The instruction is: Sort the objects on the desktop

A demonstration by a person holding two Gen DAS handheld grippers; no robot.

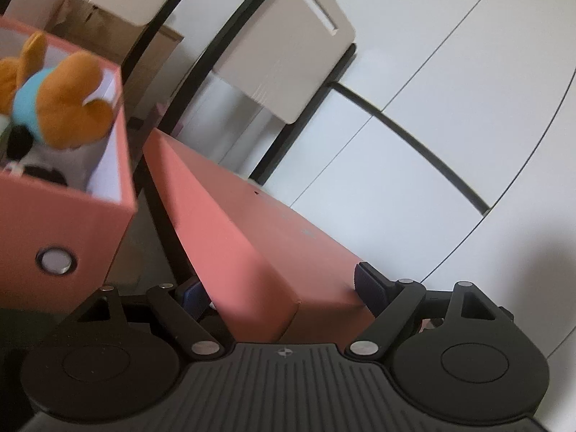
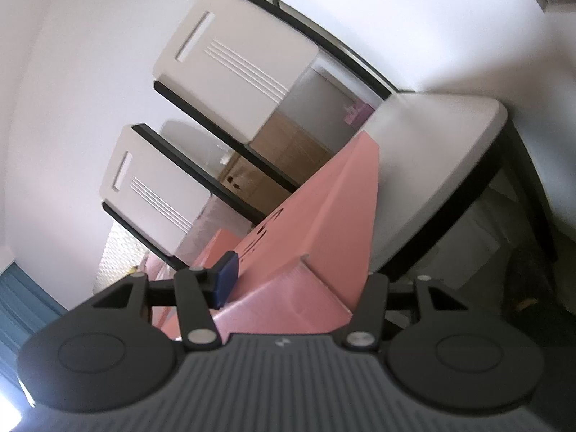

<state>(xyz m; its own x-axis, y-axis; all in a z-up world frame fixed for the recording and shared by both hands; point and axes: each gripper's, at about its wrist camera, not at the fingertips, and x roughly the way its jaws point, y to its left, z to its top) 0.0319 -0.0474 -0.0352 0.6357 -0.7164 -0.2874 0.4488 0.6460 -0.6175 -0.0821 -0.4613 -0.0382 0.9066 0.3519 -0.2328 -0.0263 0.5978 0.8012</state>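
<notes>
Pink box lid [image 1: 252,237]: light, stiff card, thin-walled, crushable; left gripper [image 1: 284,288] and right gripper [image 2: 288,280] fingers clamped across opposite edges, best hold.

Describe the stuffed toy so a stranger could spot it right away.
Look at the open coral-pink cardboard storage box with the round metal grommet. Inside it lies the orange plush toy with a turquoise middle, the only soft, brightly coloured thing there.

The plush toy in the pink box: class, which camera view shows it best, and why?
The left wrist view. There the orange and blue plush toy lies in the open pink box, at the left edge of the picture. The right wrist view shows nothing of it.
</notes>
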